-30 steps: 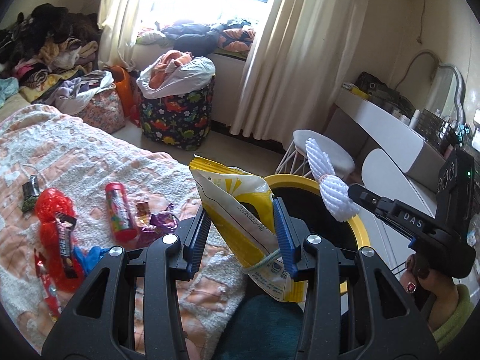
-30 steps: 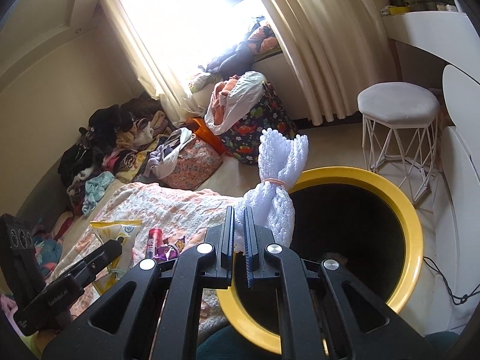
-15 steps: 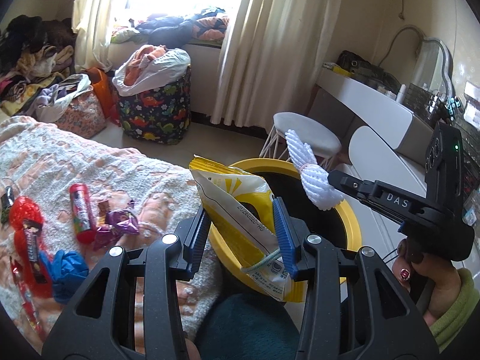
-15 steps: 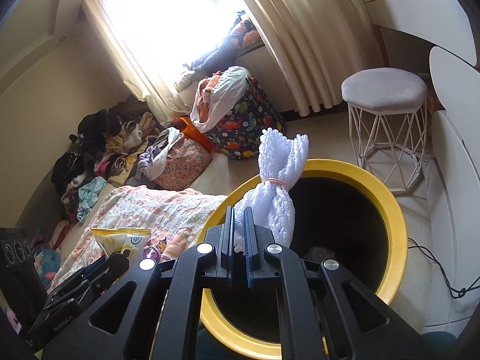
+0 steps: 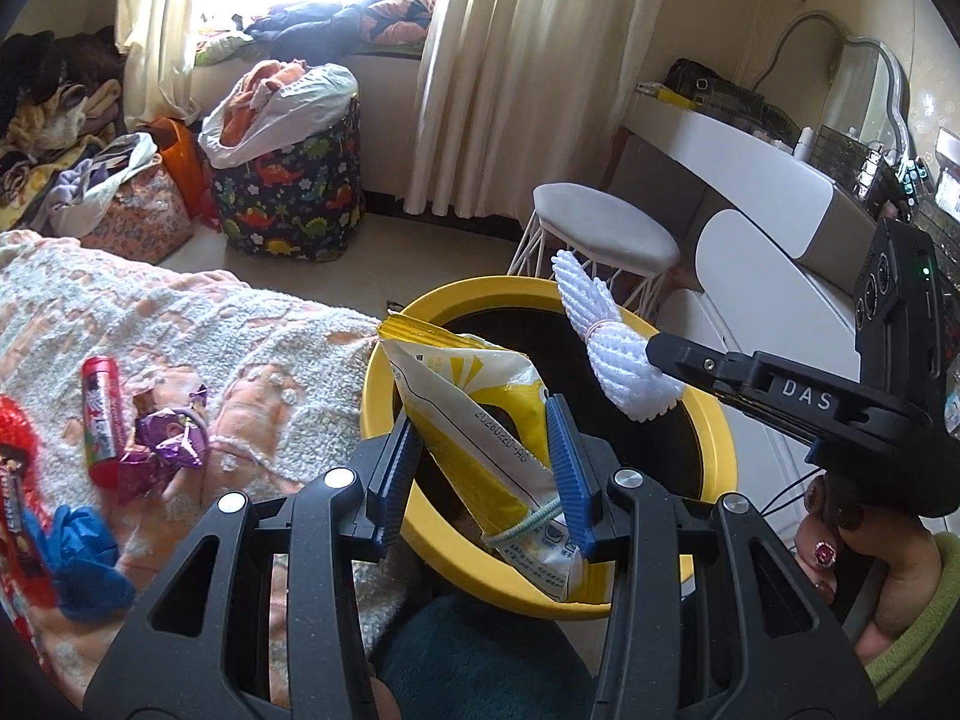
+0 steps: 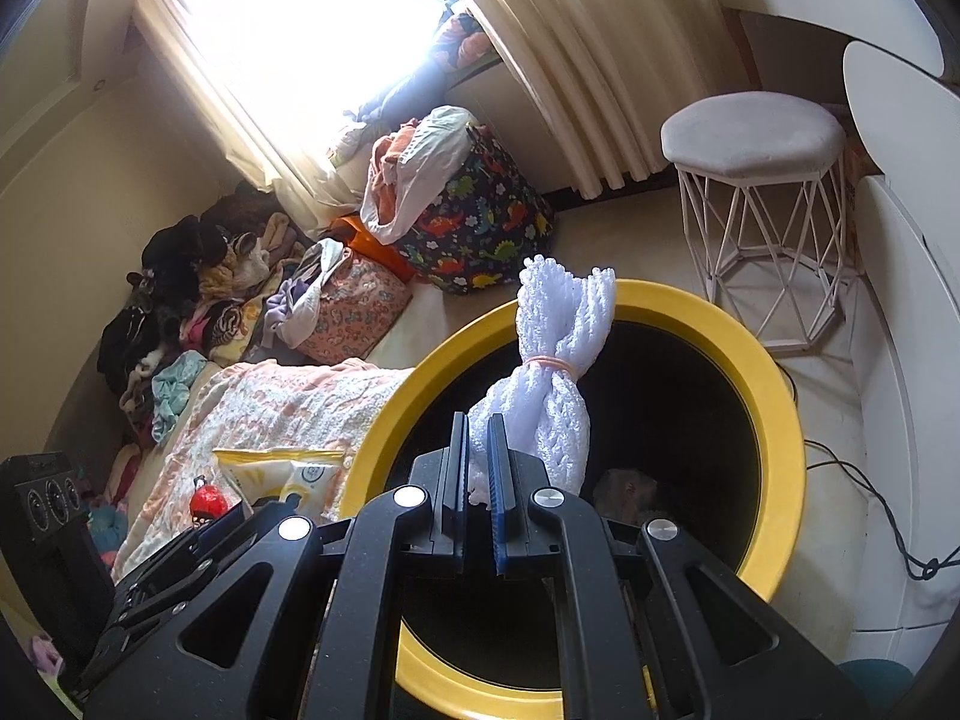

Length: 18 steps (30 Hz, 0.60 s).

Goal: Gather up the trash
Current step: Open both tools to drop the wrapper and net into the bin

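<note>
My left gripper (image 5: 480, 456) is shut on a yellow and white snack bag (image 5: 474, 420) and holds it over the near rim of the yellow bin (image 5: 714, 438). My right gripper (image 6: 478, 450) is shut on a white foam net (image 6: 558, 372) tied with a rubber band, held over the bin's black opening (image 6: 678, 420). The right gripper (image 5: 666, 354) and its net (image 5: 606, 342) also show in the left wrist view. The snack bag (image 6: 282, 471) shows at the left of the right wrist view.
On the bed blanket (image 5: 180, 324) lie a red tube (image 5: 102, 414), purple wrappers (image 5: 162, 450), a blue wrapper (image 5: 78, 546) and red wrappers (image 5: 18, 480). A white stool (image 5: 600, 228), a dinosaur-print hamper (image 5: 288, 192) and a white desk (image 5: 750, 168) stand beyond the bin.
Both grippers have moved towards the bin with their loads. The snack bag and the foam net now sit over the bin's opening; the bed trash has slid left in view.
</note>
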{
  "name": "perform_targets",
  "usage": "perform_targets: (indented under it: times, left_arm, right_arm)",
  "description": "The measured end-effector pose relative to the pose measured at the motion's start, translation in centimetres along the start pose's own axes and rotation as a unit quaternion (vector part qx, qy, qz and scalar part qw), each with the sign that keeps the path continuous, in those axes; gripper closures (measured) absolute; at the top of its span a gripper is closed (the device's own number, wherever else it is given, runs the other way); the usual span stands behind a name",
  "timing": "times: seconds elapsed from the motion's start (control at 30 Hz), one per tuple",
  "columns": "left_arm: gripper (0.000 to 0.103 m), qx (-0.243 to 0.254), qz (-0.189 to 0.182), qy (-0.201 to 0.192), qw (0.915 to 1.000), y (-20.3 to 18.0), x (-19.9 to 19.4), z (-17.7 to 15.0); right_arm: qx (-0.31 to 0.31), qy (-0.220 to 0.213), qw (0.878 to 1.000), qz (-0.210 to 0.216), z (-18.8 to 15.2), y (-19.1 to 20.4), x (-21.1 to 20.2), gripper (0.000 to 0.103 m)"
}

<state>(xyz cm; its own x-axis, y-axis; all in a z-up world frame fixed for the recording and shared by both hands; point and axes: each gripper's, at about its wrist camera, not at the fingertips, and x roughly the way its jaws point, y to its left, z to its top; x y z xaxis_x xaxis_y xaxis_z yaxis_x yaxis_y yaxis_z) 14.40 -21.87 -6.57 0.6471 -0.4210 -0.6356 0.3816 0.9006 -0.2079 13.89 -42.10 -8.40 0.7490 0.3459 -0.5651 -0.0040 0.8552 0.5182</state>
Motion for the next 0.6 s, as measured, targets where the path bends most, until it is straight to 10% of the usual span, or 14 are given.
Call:
perform_targets:
  times: [0.37,0.5,0.6]
  left_arm:
    - [0.068,-0.011,-0.009,0.02,0.9997,-0.3,3.1,0.5]
    - [0.045,-0.03,-0.012,0.012,0.9994,-0.2,3.2,0.6]
    - [0.026,-0.033,-0.002,0.003,0.9994,0.0,2.7,0.4]
  right_arm:
    - [0.028,0.034,0.999,0.007,0.0,-1.9,1.3,0.093]
    - [0.039,0.028,0.999,-0.005,0.0,-2.5,1.3,0.066]
    - [0.039,0.026,0.999,-0.013,0.0,-2.6,1.3,0.065]
